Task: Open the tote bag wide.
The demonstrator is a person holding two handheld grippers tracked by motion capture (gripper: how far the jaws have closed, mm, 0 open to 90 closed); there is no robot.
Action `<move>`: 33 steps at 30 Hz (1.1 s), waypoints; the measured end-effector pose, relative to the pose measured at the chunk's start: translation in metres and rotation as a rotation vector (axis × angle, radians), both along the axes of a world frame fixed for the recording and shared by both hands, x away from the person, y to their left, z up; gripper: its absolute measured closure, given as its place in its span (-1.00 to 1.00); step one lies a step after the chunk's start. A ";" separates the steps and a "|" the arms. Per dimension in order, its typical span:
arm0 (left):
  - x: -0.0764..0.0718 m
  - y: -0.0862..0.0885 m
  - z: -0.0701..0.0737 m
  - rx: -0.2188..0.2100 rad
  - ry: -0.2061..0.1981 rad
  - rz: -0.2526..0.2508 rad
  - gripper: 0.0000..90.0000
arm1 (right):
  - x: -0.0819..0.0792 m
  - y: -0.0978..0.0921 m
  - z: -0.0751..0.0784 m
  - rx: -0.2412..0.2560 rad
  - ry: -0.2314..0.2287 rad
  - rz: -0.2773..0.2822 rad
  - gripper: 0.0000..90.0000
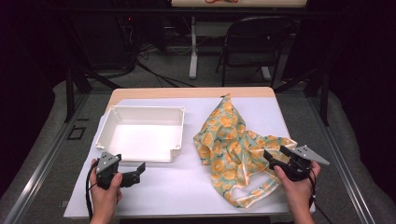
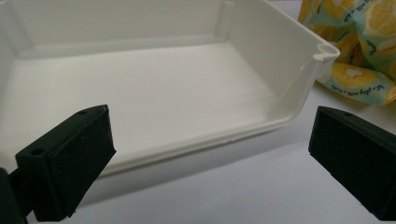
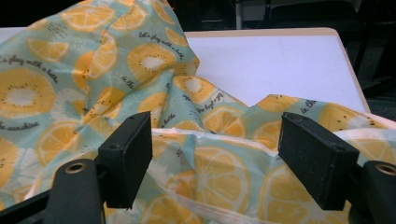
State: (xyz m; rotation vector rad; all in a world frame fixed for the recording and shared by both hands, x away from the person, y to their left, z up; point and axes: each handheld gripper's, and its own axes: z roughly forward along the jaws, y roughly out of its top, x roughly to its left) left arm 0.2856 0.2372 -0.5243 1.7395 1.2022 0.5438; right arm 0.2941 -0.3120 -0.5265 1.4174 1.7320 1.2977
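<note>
A crumpled cloth bag (image 1: pixel 229 144) printed with orange slices on pale green lies on the right half of the table. An empty white plastic tray (image 1: pixel 173 120) sits on the left. My right gripper (image 1: pixel 276 157) is open at the bag's right edge, its jaws low over the fabric (image 3: pixel 205 121) with nothing held. My left gripper (image 1: pixel 138 172) is open just in front of the tray's near rim (image 2: pixel 196 142), pointing toward the tray's right corner. The bag (image 2: pixel 359 42) shows past that corner.
A white sheet (image 1: pixel 187 186) covers the table, with a wooden strip (image 1: pixel 191 92) along the far edge. A folding chair (image 1: pixel 254 46) and a table leg stand on the floor beyond. Bare sheet lies between the two hands.
</note>
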 end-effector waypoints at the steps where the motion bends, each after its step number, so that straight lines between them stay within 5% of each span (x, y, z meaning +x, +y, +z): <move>1: 0.008 -0.006 -0.004 0.034 -0.021 0.000 -1.00 | 0.001 0.000 -0.001 -0.013 -0.011 -0.004 -0.41; 9: 0.004 -0.003 -0.012 0.003 -0.047 0.017 -1.00 | 0.010 -0.003 -0.003 0.015 -0.020 -0.031 -0.39; 14: 0.005 0.002 -0.016 0.046 -0.041 0.059 -1.00 | 0.015 0.002 -0.005 0.002 -0.010 -0.025 -0.35; 17: 0.010 0.003 -0.015 0.014 -0.032 0.075 -1.00 | 0.020 0.004 -0.004 0.017 -0.007 -0.022 -0.31; 30: 0.003 -0.015 -0.002 0.009 -0.057 -0.006 -1.00 | -0.002 0.005 0.006 0.022 0.014 0.072 -0.30; 33: -0.001 -0.024 -0.001 0.040 -0.062 -0.032 -1.00 | -0.006 0.007 0.008 0.010 0.015 0.092 -0.30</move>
